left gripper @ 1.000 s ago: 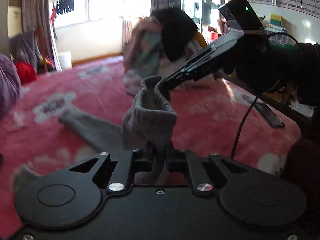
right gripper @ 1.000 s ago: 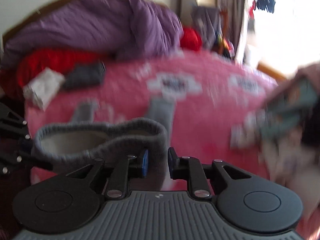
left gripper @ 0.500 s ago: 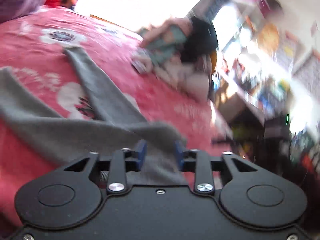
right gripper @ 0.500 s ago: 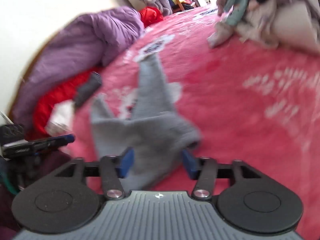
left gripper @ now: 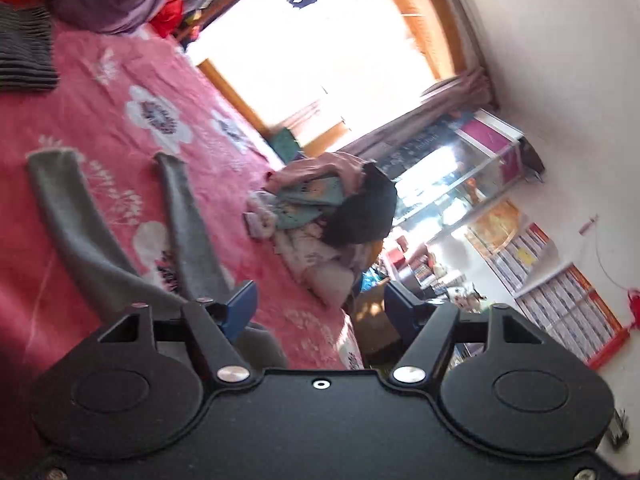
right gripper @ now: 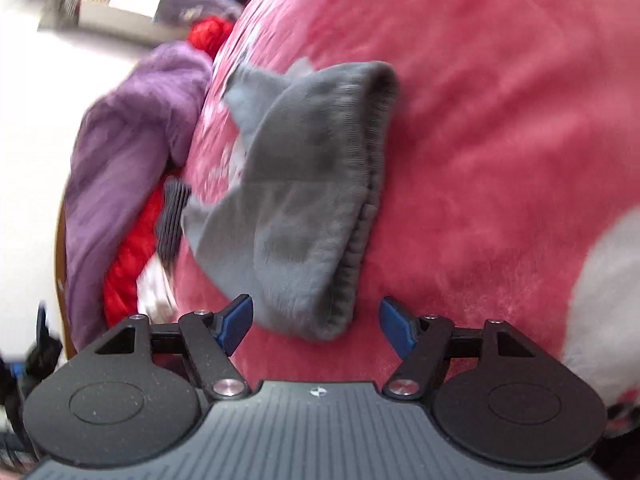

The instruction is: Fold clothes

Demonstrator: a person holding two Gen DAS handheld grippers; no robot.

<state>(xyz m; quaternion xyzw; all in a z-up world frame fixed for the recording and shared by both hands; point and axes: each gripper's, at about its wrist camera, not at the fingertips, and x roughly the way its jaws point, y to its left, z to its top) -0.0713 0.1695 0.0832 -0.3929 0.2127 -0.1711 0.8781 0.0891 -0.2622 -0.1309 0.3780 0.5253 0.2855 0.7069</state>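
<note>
Grey trousers [right gripper: 304, 200] flat on pink blanket [right gripper: 500, 140]; both grippers' jaws spread, released.

Blown-out window [left gripper: 320, 52] glare, motion blur

The left wrist view sits low at the near edge of the pink blanket [left gripper: 120, 92], rolled sideways, facing along it toward the far clothes pile [left gripper: 320, 216] and window [left gripper: 320, 52]. The right wrist view hovers close above the blanket [right gripper: 500, 120], facing its purple-bedding [right gripper: 132, 128] edge. Both share the grey leggings [left gripper: 80, 232] [right gripper: 304, 200].
</note>
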